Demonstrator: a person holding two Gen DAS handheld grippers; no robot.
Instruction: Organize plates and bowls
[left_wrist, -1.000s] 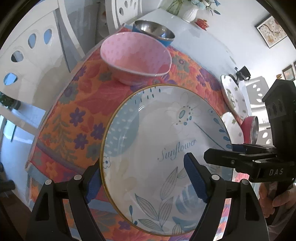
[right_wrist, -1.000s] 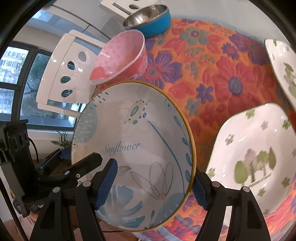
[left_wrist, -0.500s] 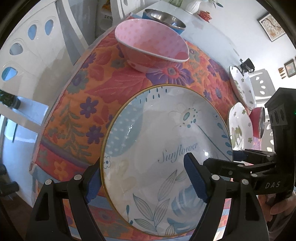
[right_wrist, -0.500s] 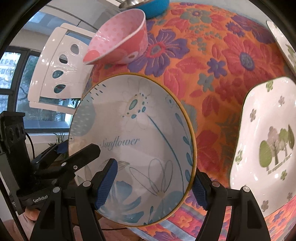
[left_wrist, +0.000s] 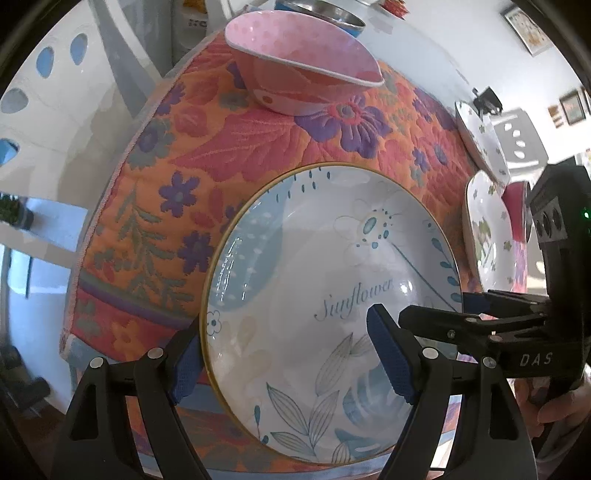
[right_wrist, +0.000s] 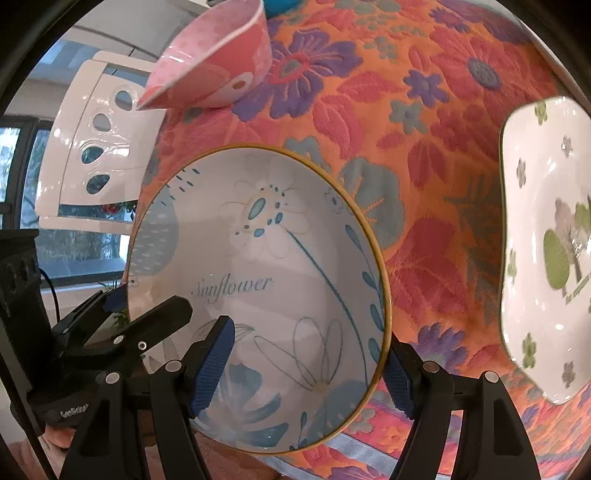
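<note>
A white Sunflower plate (left_wrist: 325, 280) with blue flowers and a gold rim sat tilted over the table's near edge. Beyond it stood a pink bowl (left_wrist: 303, 74); a white tree-patterned dish (right_wrist: 550, 251) lay to its right.

The Sunflower bowl (left_wrist: 314, 266) looks like glazed ceramic, smooth and glossy (light reflects on it). The tablecloth (left_wrist: 258, 144) is thick woven cloth, rough and matt. The pink bowl (left_wrist: 295, 74) has a smooth, half-matt surface. The gripper pads (right_wrist: 212, 369) are blue ribbed rubber on matt black plastic.
</note>
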